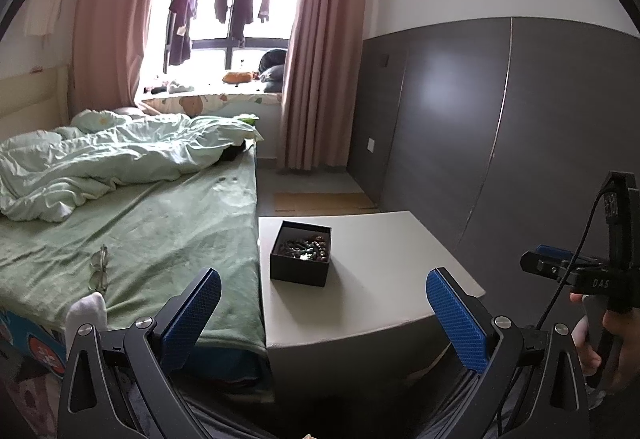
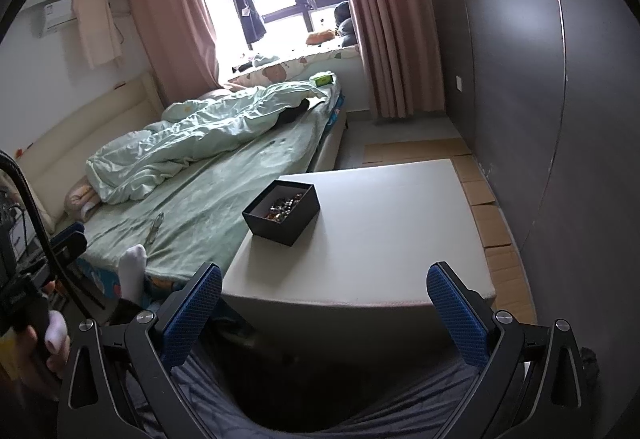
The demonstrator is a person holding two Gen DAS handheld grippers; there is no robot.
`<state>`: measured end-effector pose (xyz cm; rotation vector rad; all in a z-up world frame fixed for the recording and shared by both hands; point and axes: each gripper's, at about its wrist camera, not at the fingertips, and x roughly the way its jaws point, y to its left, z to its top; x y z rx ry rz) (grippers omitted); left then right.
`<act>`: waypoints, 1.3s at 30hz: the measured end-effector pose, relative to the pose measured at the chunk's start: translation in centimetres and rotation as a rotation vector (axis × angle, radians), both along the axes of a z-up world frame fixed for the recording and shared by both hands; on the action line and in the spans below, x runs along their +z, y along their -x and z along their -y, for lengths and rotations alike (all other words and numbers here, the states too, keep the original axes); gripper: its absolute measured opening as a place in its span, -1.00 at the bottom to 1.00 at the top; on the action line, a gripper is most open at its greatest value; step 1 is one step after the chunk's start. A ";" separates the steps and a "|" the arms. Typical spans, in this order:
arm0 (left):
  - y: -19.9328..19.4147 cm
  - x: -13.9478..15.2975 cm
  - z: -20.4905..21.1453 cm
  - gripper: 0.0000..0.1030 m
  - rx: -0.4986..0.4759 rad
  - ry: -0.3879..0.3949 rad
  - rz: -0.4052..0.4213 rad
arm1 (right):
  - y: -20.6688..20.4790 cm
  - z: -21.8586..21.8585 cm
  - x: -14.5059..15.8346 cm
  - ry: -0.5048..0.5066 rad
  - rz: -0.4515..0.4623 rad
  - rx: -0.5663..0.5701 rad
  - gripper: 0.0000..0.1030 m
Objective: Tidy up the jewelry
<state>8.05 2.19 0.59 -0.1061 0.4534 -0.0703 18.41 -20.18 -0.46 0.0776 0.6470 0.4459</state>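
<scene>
A black open box (image 1: 301, 266) holds a heap of beaded jewelry (image 1: 306, 248) and stands on the left part of a low white table (image 1: 380, 271). The box also shows in the right wrist view (image 2: 282, 215), with the jewelry (image 2: 285, 206) inside it. My left gripper (image 1: 322, 285) is open and empty, held back from the table's near edge. My right gripper (image 2: 324, 281) is open and empty, above the near edge of the table (image 2: 380, 223). The right gripper's body shows at the right edge of the left wrist view (image 1: 592, 275).
A bed (image 1: 160, 235) with a green sheet and rumpled duvet (image 1: 104, 163) adjoins the table's left side. Eyeglasses (image 1: 100, 269) lie on the sheet. A dark wardrobe wall (image 1: 500, 127) runs along the right. Cardboard sheets (image 2: 492, 215) cover the floor beyond the table.
</scene>
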 end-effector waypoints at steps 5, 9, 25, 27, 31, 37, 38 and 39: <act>0.3 0.0 -0.3 0.99 0.008 0.013 0.003 | 0.3 0.1 0.0 -0.002 0.003 -0.002 0.99; 0.4 -0.2 -0.5 0.99 0.022 0.007 0.003 | 0.6 0.3 -0.1 -0.006 0.007 -0.006 0.99; 0.2 -0.8 -1.7 0.99 0.035 0.039 -0.007 | 1.3 0.3 -0.4 -0.003 0.043 -0.021 0.99; 0.2 -0.8 -1.8 0.99 0.035 0.038 -0.006 | 1.4 0.3 -0.3 -0.008 0.042 -0.020 0.99; 0.1 -0.8 -1.7 0.99 0.033 0.035 -0.002 | 1.5 0.1 -0.3 0.011 0.046 -0.040 0.99; 0.3 -0.9 -1.4 0.99 0.046 0.007 0.010 | 1.6 0.1 -0.2 0.030 0.068 -0.079 0.99; 0.3 -0.9 -1.3 0.99 0.046 0.004 0.010 | 1.7 0.3 -0.2 0.027 0.072 -0.084 0.99; 0.3 -0.9 -1.2 0.99 0.045 0.003 0.010 | 1.7 0.4 -0.1 0.025 0.075 -0.090 0.99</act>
